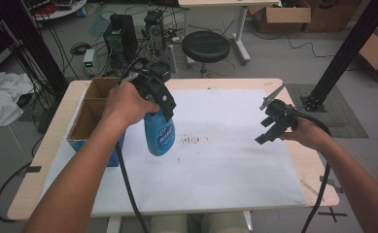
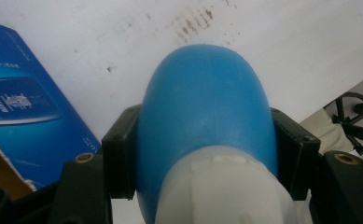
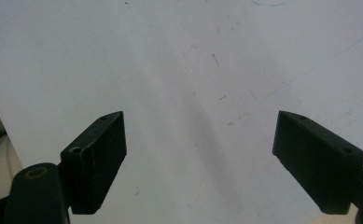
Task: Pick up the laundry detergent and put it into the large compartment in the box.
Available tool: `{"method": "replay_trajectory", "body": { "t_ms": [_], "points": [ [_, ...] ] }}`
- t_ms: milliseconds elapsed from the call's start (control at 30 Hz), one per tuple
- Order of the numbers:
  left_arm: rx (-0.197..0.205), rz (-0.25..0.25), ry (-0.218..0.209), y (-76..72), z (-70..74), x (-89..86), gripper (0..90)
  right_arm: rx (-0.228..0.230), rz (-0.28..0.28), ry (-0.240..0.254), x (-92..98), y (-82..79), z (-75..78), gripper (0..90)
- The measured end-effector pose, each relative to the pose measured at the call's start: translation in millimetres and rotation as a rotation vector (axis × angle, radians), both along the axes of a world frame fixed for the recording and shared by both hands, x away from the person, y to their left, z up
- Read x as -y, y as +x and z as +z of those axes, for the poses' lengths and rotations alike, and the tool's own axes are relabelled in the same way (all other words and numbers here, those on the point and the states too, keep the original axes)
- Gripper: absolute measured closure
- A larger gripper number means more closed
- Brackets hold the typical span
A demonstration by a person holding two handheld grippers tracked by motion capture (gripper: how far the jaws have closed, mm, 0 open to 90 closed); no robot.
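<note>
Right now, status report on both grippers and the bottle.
Left gripper shut on blue bottle, held above table. Right gripper open, empty. Open cardboard box alongside.

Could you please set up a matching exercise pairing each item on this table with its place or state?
Things:
1. blue bottle
2. cardboard box
3. right gripper
4. white sheet

States:
A. jaws wide apart, nothing between them
B. spread over the tabletop, stained near its middle
C. clamped in the left gripper, above the table
D. open-topped, at the table's left edge

Pairs: 1-C, 2-D, 3-A, 4-B
</note>
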State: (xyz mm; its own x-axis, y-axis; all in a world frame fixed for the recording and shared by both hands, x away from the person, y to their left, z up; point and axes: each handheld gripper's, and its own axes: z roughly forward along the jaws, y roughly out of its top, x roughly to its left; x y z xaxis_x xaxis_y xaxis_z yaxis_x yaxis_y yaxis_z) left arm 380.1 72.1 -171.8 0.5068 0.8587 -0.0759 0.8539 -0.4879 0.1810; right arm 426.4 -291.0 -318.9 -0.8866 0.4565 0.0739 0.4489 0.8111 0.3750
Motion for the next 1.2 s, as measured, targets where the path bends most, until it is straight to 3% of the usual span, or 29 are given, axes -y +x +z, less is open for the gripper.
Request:
{"method": "replay_trajectory", "body": {
  "t_ms": [167,400,800,1200],
  "points": [
    [0.014,0.050,-0.002,3.6,15.1,-5.1,38.1,-0.004,0.000,-0.004,-1.1,0.7,-1.0,17.3],
    [0.029,0.138,-0.001,10.5,34.6,-25.3,38.1,-0.006,-0.003,-0.001,-1.7,2.1,-1.6,17.3],
    [0.047,0.282,-0.018,18.2,53.3,-67.1,38.1,-0.009,0.002,0.001,-3.5,4.0,-3.5,17.3],
    [0.086,0.412,0.008,17.6,70.3,-108.7,38.2,-0.013,-0.001,-0.002,-3.1,5.0,-4.7,17.3]
  ]
}}
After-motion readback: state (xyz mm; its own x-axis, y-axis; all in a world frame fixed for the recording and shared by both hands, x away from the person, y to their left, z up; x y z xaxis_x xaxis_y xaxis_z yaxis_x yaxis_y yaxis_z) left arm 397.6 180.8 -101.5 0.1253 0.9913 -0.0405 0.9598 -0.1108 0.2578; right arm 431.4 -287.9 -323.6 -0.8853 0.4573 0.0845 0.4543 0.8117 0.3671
